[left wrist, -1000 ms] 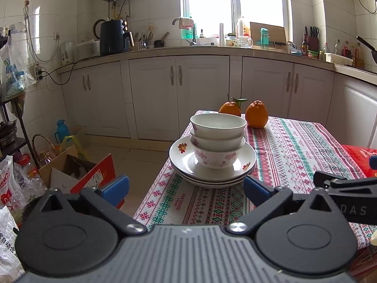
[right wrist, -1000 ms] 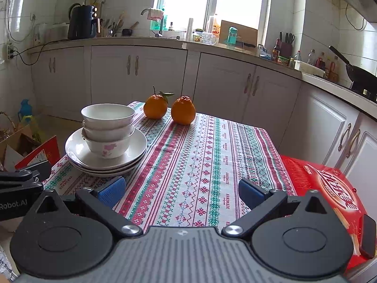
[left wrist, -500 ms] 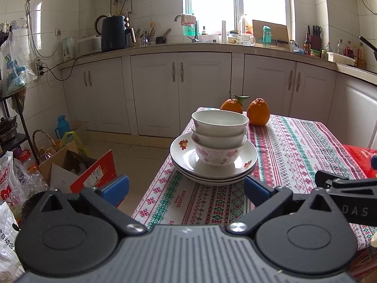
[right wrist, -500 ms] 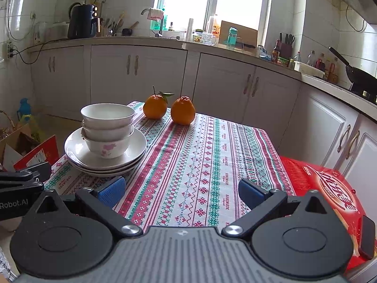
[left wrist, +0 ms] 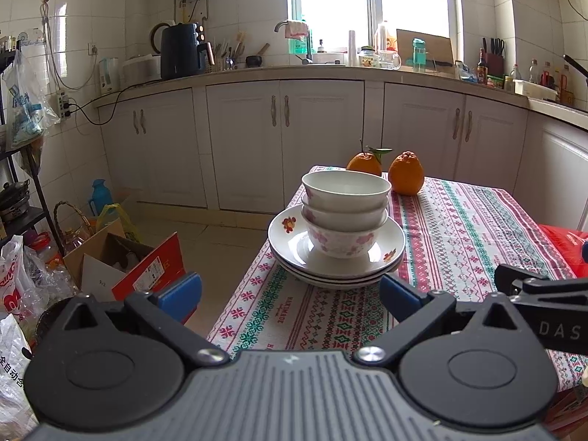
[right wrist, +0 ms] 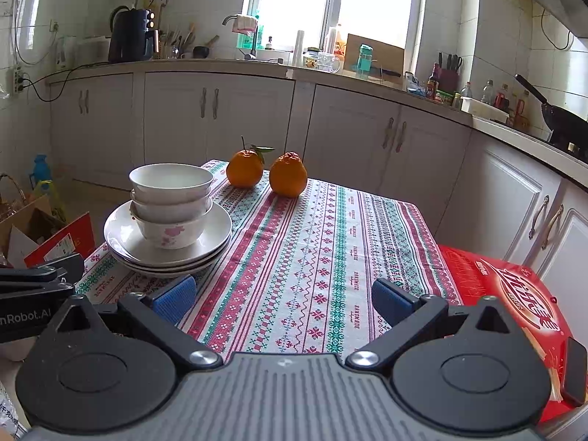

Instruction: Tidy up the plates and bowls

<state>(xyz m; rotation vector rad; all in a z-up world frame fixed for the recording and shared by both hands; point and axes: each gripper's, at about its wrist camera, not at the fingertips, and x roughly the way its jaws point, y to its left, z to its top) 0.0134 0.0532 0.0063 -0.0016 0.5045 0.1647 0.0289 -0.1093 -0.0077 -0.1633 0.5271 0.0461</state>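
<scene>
Three white bowls (left wrist: 345,213) (right wrist: 171,204) with pink flowers are nested upright on a stack of white plates (left wrist: 286,242) (right wrist: 121,246) at the near left corner of the table. My left gripper (left wrist: 290,296) is open, just short of the plates and apart from them. My right gripper (right wrist: 281,299) is open too, over the tablecloth to the right of the stack, nothing between its fingers. Each gripper's side shows at the edge of the other view.
Two oranges (left wrist: 404,172) (right wrist: 286,174) stand at the table's far end. The patterned tablecloth (right wrist: 323,242) covers the table. A red box (right wrist: 514,294) lies at the right edge. Cardboard boxes (left wrist: 121,264) and bags crowd the floor at the left. Cabinets (left wrist: 283,139) line the wall behind.
The left wrist view has tilted down slightly, so the stack sits a little lower in it. The right gripper has barely moved. Both stay open.
</scene>
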